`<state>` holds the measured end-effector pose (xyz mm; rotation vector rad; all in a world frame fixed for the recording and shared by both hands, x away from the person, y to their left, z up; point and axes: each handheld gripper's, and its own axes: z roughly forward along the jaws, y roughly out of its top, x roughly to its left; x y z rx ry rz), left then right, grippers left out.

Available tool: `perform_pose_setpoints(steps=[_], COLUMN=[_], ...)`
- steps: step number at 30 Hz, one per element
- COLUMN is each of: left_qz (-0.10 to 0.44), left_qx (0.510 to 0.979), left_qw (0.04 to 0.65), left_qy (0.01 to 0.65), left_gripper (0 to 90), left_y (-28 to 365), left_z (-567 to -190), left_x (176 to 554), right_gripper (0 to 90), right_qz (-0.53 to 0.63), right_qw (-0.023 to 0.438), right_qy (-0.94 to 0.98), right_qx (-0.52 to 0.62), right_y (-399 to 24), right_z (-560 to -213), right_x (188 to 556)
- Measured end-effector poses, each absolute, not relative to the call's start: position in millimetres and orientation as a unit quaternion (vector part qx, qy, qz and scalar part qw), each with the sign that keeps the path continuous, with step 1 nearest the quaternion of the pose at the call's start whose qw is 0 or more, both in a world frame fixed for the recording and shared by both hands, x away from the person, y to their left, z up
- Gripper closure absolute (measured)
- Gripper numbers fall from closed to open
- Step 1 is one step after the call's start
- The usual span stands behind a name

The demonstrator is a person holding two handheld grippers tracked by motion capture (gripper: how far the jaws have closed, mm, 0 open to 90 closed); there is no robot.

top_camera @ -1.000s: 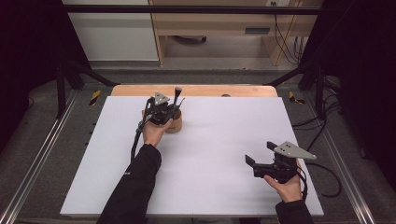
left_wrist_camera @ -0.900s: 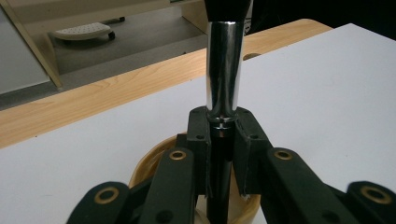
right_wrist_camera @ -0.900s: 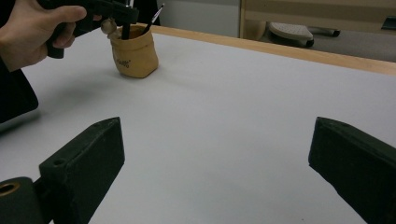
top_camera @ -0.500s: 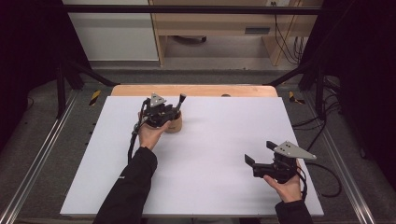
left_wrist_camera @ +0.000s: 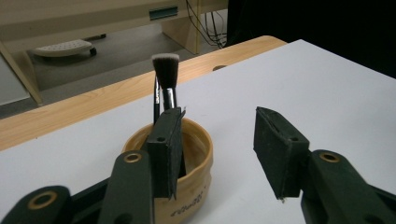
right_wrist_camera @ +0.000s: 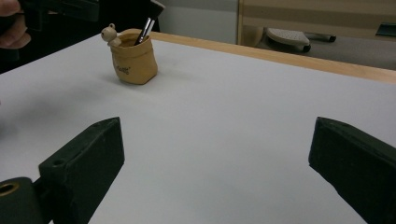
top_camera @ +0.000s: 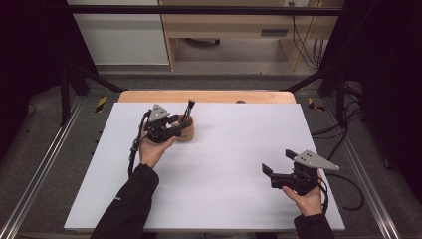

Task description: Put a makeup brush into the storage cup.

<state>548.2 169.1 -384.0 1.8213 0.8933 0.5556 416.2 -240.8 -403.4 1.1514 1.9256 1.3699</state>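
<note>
A tan pot (top_camera: 189,134) stands on the white table top (top_camera: 234,149) at the far left, and a dark makeup brush (top_camera: 188,110) leans in it, bristles up. My left gripper (top_camera: 178,128) hovers just left of the pot. Its jaws have just been opening and stand apart with nothing between them. In the left gripper view (left_wrist_camera: 219,130) one jaw is in front of the pot (left_wrist_camera: 192,184) and the brush (left_wrist_camera: 166,74) rises behind it. My right gripper (top_camera: 277,162) rests open near the front right; its view (right_wrist_camera: 215,140) shows the pot (right_wrist_camera: 133,65) far off.
A small bear figure (right_wrist_camera: 109,33) sits on the pot's rim. A wooden strip (top_camera: 209,96) edges the far side of the table. Metal rails (top_camera: 45,169) run along both sides, and a cable (top_camera: 348,191) trails from the right gripper.
The left gripper has let go of the brush, opened its jaws and drawn back to the left and nearer. The brush stays in the pot. The right gripper has not moved.
</note>
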Motion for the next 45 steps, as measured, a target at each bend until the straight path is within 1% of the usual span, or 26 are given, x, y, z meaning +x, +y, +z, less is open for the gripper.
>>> perform_pose_setpoints(steps=[6,10,13,22,26,31,45], left_qz=[0.223,0.228,0.223,0.22,0.218,0.207,0.224], left_qx=[0.754,0.753,0.752,0.753,0.754,0.749,0.744], left_qw=[0.503,0.507,0.51,0.514,0.516,0.525,0.524], left_qy=[0.359,0.353,0.352,0.347,0.344,0.346,0.349], left_gripper=[45.8,41.1,35.8,27.7,22.6,18.5,10.9], left_y=[177.5,180.7,184.1,195.4,200.5,208.7,232.7], left_z=[-381.4,-382.8,-383.8,-388.9,-389.8,-390.8,-399.2], left_x=[532.9,522.1,516.0,498.7,491.3,483.6,458.8], right_gripper=[4.0,4.0,3.9,3.9,3.8,3.8,3.7], right_qz=[0.503,0.503,0.503,0.502,0.501,0.501,0.499], right_qw=[0.254,0.255,0.255,0.256,0.256,0.256,0.254], right_qy=[0.709,0.707,0.707,0.708,0.708,0.709,0.711], right_qx=[0.425,0.425,0.427,0.427,0.427,0.426,0.425], right_y=[-241.0,-241.8,-241.9,-242.0,-242.1,-242.4,-242.9], right_z=[-403.5,-403.0,-403.2,-403.4,-403.5,-403.3,-403.6], right_x=[416.3,416.0,416.1,416.2,416.2,416.0,415.6])
